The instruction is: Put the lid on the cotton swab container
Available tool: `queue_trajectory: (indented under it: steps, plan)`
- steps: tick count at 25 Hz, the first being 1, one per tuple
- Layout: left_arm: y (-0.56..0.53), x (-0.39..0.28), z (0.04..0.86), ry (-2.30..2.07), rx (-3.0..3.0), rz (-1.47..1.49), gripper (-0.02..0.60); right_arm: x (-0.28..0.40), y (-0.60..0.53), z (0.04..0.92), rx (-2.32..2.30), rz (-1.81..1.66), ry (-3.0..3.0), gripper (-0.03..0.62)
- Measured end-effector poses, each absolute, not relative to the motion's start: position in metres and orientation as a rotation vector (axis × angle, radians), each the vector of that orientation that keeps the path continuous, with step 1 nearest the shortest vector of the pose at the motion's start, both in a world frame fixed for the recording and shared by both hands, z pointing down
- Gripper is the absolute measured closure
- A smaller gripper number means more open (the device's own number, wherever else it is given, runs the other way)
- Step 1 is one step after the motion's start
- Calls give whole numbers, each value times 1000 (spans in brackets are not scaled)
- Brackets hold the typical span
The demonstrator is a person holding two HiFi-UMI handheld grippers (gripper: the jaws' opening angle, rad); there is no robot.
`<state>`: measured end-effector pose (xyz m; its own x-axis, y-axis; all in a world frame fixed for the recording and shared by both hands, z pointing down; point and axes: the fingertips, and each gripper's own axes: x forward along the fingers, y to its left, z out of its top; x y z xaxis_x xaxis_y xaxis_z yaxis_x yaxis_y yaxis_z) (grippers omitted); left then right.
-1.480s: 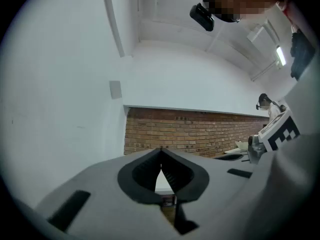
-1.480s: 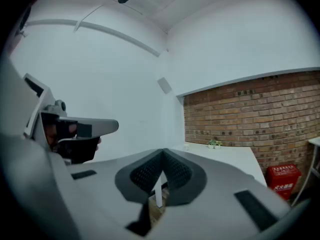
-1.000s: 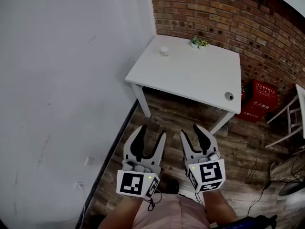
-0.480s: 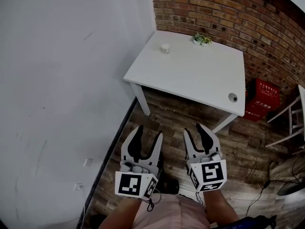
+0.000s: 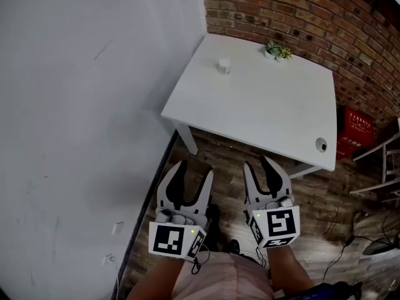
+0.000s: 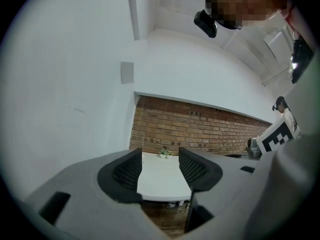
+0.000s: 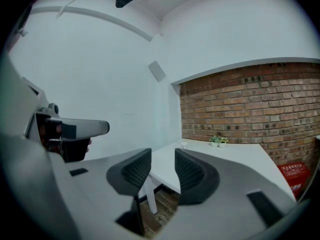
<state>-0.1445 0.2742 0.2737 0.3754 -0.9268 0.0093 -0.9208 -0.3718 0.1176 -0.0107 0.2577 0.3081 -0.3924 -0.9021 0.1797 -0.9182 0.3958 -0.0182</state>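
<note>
Left gripper (image 5: pixel 195 172): fingers apart, empty. Right gripper (image 5: pixel 259 166): fingers apart, just been closing slightly, empty. Both short of the tabletop (image 5: pixel 262 105).

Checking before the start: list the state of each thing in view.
left gripper: open, empty.
right gripper: open, empty, jaws just closing a little.
white container: upright on the table.
round grey piece: lying by the table's edge.
plant: upright.
</note>
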Motion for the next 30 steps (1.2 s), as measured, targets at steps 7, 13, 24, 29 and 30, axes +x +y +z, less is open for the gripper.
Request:
queue_trajectory:
  steps: [7, 13, 24, 29, 30]
  plan:
    - [205, -163, 246, -1678, 2582, -162, 351, -25, 196, 283, 1715, 112, -2488, 453]
    - [166, -166, 232, -1648, 2638, -175, 357, -33, 159, 264, 1754, 62, -2495, 462]
    - [128, -162, 255, -1566, 2635, -137, 363, -29, 127, 276, 1792, 76, -2436, 467]
    - [107, -150, 269, -1534, 2631, -102, 364, -18, 108, 289, 1807, 107, -2414, 468]
    - [101, -147, 272, -1530, 2630, -95, 364, -15, 103, 292, 1809, 117, -2412, 468]
